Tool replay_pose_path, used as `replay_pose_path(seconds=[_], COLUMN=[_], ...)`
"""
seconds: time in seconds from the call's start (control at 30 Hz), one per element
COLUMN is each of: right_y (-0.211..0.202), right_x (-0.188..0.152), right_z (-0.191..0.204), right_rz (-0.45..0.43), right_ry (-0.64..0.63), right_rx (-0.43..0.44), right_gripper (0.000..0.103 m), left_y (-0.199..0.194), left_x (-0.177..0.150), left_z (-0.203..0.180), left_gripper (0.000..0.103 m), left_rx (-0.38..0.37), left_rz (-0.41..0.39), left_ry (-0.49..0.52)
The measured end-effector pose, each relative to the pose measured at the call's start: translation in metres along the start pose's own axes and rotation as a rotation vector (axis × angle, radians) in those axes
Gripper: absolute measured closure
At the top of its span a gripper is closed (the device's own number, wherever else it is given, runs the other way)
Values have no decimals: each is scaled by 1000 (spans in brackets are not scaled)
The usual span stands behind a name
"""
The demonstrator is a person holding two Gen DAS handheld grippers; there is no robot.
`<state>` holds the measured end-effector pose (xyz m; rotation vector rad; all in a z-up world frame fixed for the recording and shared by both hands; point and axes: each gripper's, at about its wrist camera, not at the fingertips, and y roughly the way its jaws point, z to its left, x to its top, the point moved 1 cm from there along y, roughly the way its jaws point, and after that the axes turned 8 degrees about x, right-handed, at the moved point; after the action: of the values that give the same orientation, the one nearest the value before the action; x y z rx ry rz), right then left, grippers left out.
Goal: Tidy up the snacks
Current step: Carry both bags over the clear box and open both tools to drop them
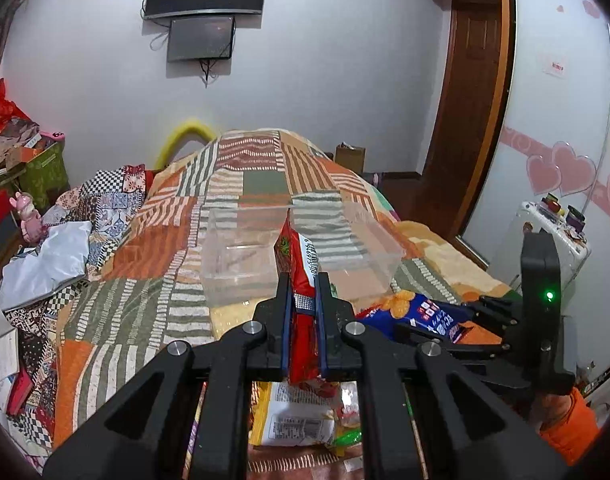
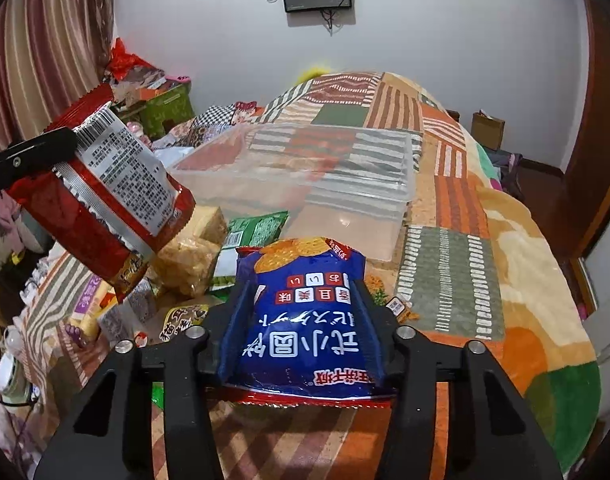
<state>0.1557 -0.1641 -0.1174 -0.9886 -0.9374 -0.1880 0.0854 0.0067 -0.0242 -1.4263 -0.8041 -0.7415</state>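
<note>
Left wrist view is showing the left claw [image 1: 302,300] clenching a red snack packet [image 1: 301,268] edge-on between its two fingers, held up above the bed. Beyond it a clear plastic bin [image 1: 241,264] is sitting on the patchwork bedspread [image 1: 153,232], and the packet's top is lining up with the bin's near wall. To the right, the right claw [image 1: 477,320] is gripping a blue cracker bag [image 1: 429,312]. More snack packets [image 1: 297,424] are lying on the bed beneath the left claw.

Right wrist view is showing the right claw [image 2: 305,316] grasping the blue cracker bag [image 2: 305,320], its fingers pressing in on both sides of the bag, just short of the clear plastic bin [image 2: 345,184]. At the left, the left claw [image 2: 45,148] is holding the red snack packet [image 2: 113,196] in the air, tilted, above a heap of loose snack packets [image 2: 193,248] lying beside the bin.
</note>
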Motion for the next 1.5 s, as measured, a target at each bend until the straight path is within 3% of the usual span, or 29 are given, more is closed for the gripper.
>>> replay_pose_path(seconds=[0.37, 0.73, 1.1, 1.37, 1.5], right_y=[-22, -10, 25, 55, 69], right_x=[40, 82, 110, 117, 118], right_z=[0, -10, -17, -23, -27], right_rz=[-107, -151, -134, -78, -44], right_ry=[-16, -22, -53, -58, -60], right_rx=[-11, -30, -72, -92, -104], right_gripper=[63, 64, 64, 64, 64], left_y=[4, 31, 75, 119, 137], left_x=[34, 58, 69, 64, 57], left_z=[7, 17, 37, 43, 41], left_gripper=[94, 94, 94, 94, 94], left_rx=[43, 92, 166, 241, 245], left_rz=[-84, -108, -103, -77, -42], left_ry=[-5, -14, -22, 14, 27])
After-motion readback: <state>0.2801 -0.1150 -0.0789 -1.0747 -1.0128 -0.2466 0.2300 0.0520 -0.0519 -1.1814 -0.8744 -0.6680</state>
